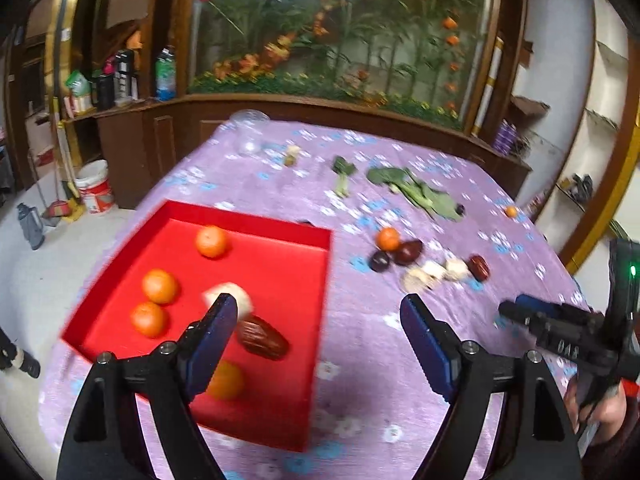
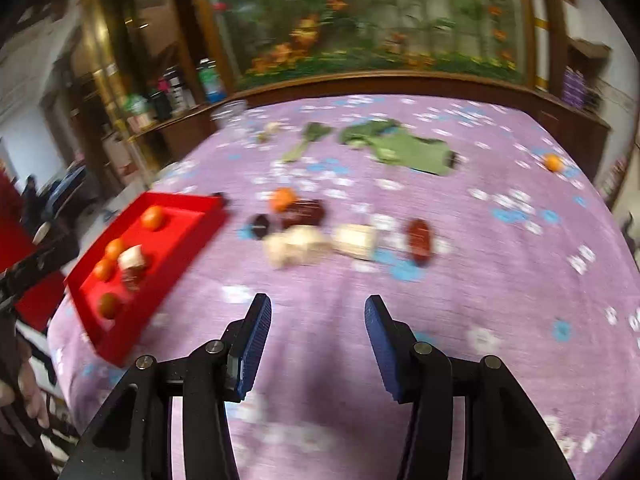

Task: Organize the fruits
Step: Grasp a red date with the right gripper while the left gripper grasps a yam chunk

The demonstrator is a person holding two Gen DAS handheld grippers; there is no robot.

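Note:
A red tray (image 1: 280, 224) on the purple cloth holds several oranges (image 1: 211, 241), a pale fruit chunk (image 1: 228, 296) and a brown date (image 1: 262, 338). My left gripper (image 1: 318, 308) is open and empty above the tray's right edge. Right of the tray lies a cluster: an orange (image 1: 388, 238), dark plums (image 1: 379, 260), pale chunks (image 1: 434, 270) and a date (image 1: 479, 267). My right gripper (image 2: 318, 308) is open and empty, short of that cluster (image 2: 300, 246). The tray also shows in the right wrist view (image 2: 176, 240). The right gripper shows in the left wrist view (image 1: 520, 312).
Leafy greens (image 1: 416, 192) lie at the far middle of the table (image 2: 520, 300). A lone orange (image 2: 554, 163) sits far right. A clear plastic container (image 1: 250, 132) stands at the far left corner. A wooden cabinet with bottles (image 1: 165, 74) stands behind.

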